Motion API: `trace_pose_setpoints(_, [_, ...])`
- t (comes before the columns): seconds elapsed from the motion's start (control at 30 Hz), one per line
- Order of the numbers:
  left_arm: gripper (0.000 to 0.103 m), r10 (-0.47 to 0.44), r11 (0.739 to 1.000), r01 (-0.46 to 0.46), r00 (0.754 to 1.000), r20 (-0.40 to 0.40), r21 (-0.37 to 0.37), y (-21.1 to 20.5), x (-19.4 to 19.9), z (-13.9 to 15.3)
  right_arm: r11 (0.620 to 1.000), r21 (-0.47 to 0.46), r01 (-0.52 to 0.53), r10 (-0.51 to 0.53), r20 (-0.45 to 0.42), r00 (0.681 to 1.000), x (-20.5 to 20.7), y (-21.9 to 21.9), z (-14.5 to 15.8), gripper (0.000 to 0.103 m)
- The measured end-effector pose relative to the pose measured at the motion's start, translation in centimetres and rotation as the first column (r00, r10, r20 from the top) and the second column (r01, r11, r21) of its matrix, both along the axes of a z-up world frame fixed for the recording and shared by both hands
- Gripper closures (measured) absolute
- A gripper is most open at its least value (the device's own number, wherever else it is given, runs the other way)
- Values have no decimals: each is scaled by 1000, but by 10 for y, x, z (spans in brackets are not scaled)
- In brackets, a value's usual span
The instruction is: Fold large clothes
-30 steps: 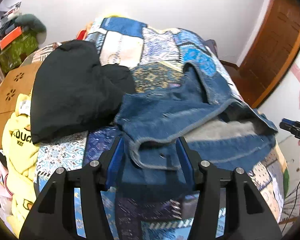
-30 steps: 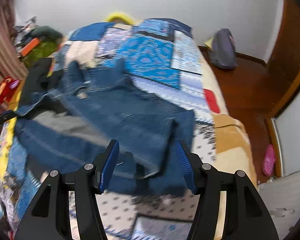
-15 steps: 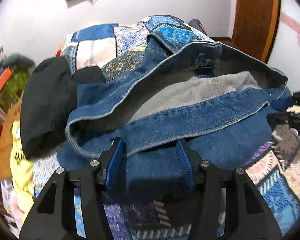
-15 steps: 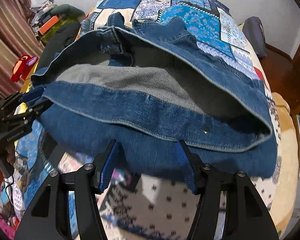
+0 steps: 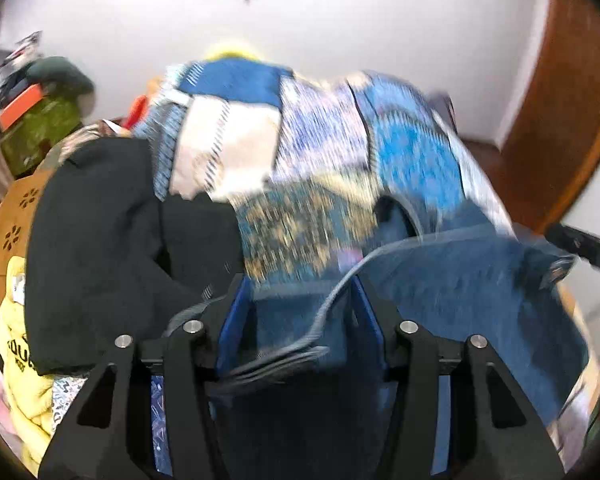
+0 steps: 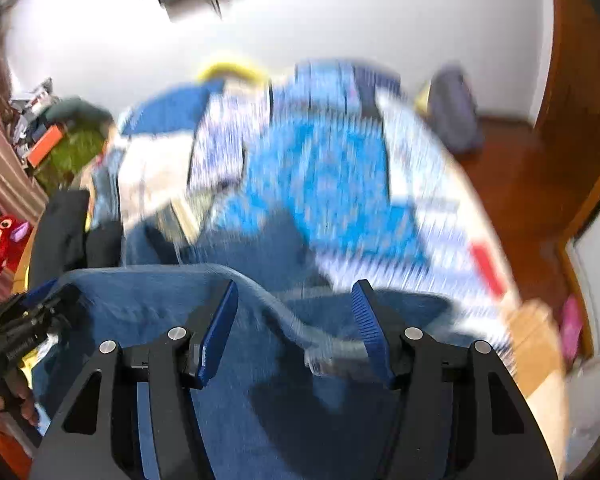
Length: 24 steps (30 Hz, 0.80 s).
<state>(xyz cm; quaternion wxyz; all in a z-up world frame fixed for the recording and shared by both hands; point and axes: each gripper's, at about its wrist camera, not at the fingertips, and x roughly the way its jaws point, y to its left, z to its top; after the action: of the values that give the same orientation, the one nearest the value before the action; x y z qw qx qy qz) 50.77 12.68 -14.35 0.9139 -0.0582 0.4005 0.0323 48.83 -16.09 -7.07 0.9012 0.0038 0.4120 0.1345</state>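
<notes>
Blue denim jeans [image 5: 460, 280] hang stretched between both grippers over the patchwork bed [image 5: 320, 140]. My left gripper [image 5: 300, 292] is shut on a bunched fold and seam of the denim. In the right wrist view the jeans [image 6: 140, 300] spread left, and my right gripper [image 6: 296, 296] holds their thick edge between its blue pads. Each gripper shows in the other's view: the right one [image 5: 580, 244] at the far right, the left one [image 6: 20, 328] at the far left with a hand behind it. Both views are motion-blurred.
A black garment [image 5: 100, 240] lies on the bed's left side above a yellow garment [image 5: 20, 360]. A brown wooden board [image 5: 8, 220] stands left of them. A grey bag [image 6: 452, 112] sits on the floor by the wall, a red toy [image 6: 4, 244] at the left, a wooden door [image 5: 560, 120] at the right.
Both grippers have swept across the bed with the jeans. Half a second ago the open waist with its grey inside filled both views; now the denim sits lower and the quilt shows beyond it.
</notes>
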Motion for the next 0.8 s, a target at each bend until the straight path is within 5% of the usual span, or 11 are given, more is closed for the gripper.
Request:
trace_pose_setpoints(0.1, [51,31,999,-31,998,56,-8,8,-9,15,999,-45,-4,9,107,994,-19,2,17,46])
trace_pose_setpoints(0.17, [50,25,999,-24,997,67,-21,9,-16,20,998,-51,-41,46,103,994,-27,6,16,39])
trace_pose_setpoints(0.3, [43,-37,998,39,998,53,-38,4,-38,18,990,-7,-142,142,0,990,-40,13,-7,34])
trace_pose_setpoints(0.53, [43,-184,983,182,979,-91,-32,-16,-57,-22,974,32,-224,226,-214,950,-56,23,-66,34])
trace_pose_setpoints(0.8, [43,0,993,13,994,-112,115,29,-14,-42,981,6,-192,187,-246,951,-54,8,-79,34])
